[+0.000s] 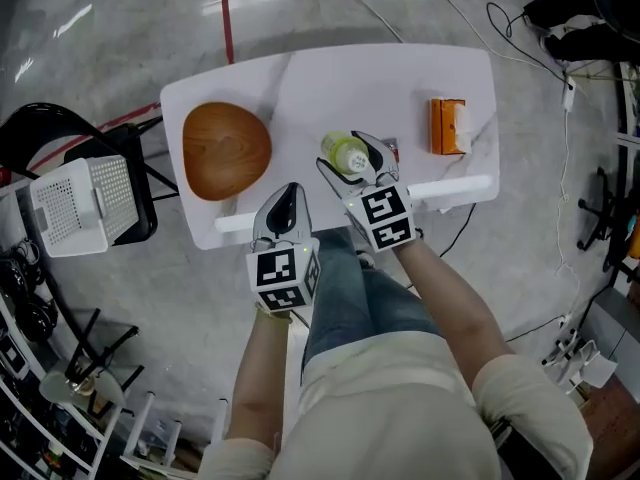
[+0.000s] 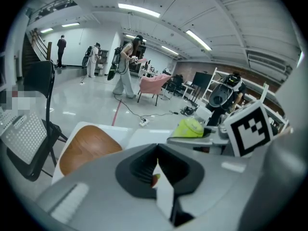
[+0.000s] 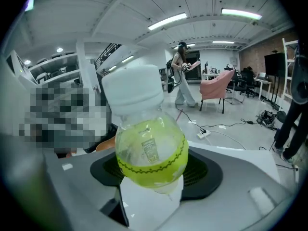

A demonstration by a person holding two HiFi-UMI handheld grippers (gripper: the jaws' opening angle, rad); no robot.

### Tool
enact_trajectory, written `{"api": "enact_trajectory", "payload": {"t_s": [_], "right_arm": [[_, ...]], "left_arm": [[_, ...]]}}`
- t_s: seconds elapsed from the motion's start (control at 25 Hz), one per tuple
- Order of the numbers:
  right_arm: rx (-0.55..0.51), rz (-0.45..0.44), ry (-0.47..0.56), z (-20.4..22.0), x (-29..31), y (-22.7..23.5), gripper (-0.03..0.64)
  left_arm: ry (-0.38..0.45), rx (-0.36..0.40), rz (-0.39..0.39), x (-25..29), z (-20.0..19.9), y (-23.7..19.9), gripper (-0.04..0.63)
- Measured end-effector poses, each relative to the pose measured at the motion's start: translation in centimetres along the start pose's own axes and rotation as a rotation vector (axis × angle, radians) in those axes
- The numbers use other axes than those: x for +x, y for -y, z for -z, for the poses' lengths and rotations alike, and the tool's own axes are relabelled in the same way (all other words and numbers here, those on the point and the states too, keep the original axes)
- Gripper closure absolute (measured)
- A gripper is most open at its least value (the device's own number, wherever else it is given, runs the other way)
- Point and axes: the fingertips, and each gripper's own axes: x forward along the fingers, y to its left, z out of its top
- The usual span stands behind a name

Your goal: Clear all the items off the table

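- White table (image 1: 320, 83): wooden bowl (image 1: 226, 149) by left edge, orange box (image 1: 449, 126) by right edge.
- Right gripper (image 1: 348, 155) jaws pinch green bottle (image 3: 151, 150); grip firmly and carry it clear.
- Left gripper (image 1: 289, 200) jaws pressed together, empty.

your right gripper (image 1: 348, 158) holds the yellow-green bottle (image 1: 341, 149) at centre, with the wooden bowl (image 1: 226, 150) left and the orange box (image 1: 449, 126) upper right.

- Left hand-held gripper (image 1: 289, 192): pale grey shell and tapered jaws, with dark ribbed pads set inside.
- Right hand-held gripper (image 1: 351, 158): the same grey build and dark pads.
- Each carries a white marker cube (image 1: 283, 278) printed with black square patterns.
- Blue jeans (image 1: 345, 293).
- Pale cream top (image 1: 400, 418), with its sleeves (image 1: 525, 398) ending above bare forearms.
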Motion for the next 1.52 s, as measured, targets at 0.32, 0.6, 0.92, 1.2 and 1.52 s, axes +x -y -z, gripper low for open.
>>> {"api": "enact_trajectory", "payload": {"t_s": [0.32,0.6,0.92,1.2,1.52], "right_arm": [[-0.019,-0.008,0.019,-4.4,-4.3,-1.4,0.299],[-0.021,0.015,0.027,-6.3,-7.8,-1.5,0.299],[-0.012,0.022,0.065,-9.0,-12.5,-1.4,0.299],[-0.07,-0.011,0.122,-11.3,-16.1,-1.7,0.299],[-0.168,-0.098,0.118,-12.0,-19.0,-2.1,0.299]], "left_arm": [[0.018,0.017,0.006,-2.4,-3.0,0.6,0.588],[0.034,0.045,0.039,-4.1,-5.4,2.2,0.587],[0.07,0.092,0.053,-6.2,-7.9,3.9,0.587],[0.135,0.06,-0.008,-8.6,-9.8,4.8,0.586],[0.2,0.025,-0.084,-11.1,-10.4,6.6,0.586]]}}
